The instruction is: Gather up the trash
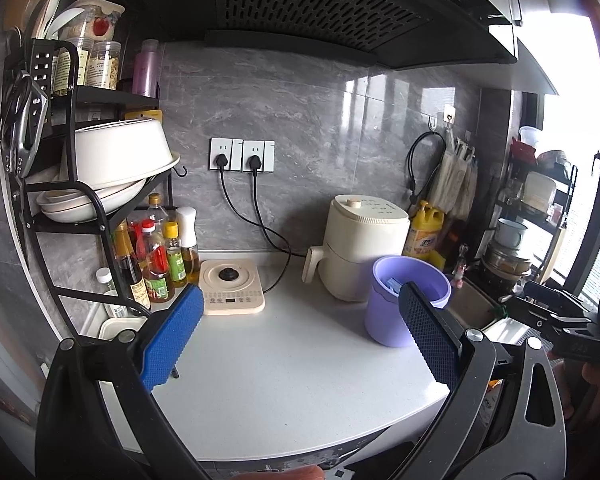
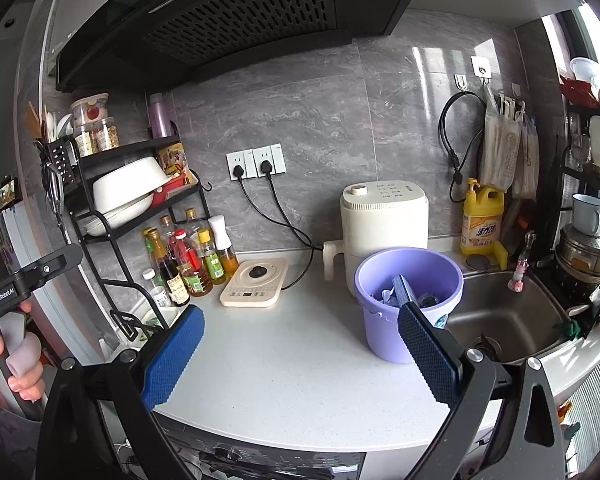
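Beyond both wide-open, empty claws (image 1: pixel 300 312) (image 2: pixel 300 328), purple bin (image 2: pixel 408 304) holding trash (image 2: pixel 400 294), right of center.

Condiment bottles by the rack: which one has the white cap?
The tall oil bottle at the right end of the row, nearest the cream induction plate. Its neighbours carry yellow or red caps.

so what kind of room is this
A home kitchen, most likely: a range hood hangs over the counter, a steel sink sits at the right, and oil and sauce bottles stand by a dish rack.
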Tool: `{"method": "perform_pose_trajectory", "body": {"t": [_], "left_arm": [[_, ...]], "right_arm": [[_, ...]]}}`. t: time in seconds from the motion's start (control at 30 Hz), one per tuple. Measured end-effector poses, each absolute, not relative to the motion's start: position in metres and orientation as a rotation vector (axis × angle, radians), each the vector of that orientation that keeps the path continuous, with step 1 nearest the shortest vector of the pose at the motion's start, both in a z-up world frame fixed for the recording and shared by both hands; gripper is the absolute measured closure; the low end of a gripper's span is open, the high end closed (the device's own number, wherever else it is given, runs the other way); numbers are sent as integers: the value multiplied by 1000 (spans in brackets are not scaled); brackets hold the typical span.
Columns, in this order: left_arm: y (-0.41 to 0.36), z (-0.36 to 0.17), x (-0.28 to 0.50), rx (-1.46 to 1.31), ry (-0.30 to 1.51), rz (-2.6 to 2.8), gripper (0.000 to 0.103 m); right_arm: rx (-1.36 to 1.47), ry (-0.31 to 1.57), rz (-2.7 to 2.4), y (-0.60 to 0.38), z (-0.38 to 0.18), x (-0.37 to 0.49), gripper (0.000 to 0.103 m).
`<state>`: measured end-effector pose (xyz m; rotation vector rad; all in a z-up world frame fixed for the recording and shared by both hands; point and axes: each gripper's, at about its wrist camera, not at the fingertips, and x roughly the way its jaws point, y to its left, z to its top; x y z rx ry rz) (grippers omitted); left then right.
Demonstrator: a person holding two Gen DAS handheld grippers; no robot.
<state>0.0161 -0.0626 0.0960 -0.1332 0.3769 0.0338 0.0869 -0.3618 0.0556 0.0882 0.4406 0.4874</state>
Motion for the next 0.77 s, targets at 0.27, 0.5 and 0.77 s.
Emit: {"method": "perform_pose_trajectory", "body": {"t": [0.27,0.5,0.77], "left_arm": [[-66,96,15,-116,381,29,6],[-65,90,15,-120,399,25,6],[-60,89,13,-121,402,13,6]], "right_arm": [[104,437,482,-365,52,84,8],[116,460,479,-362,45,85,8],[119,459,475,-358,42,81,8]]}}
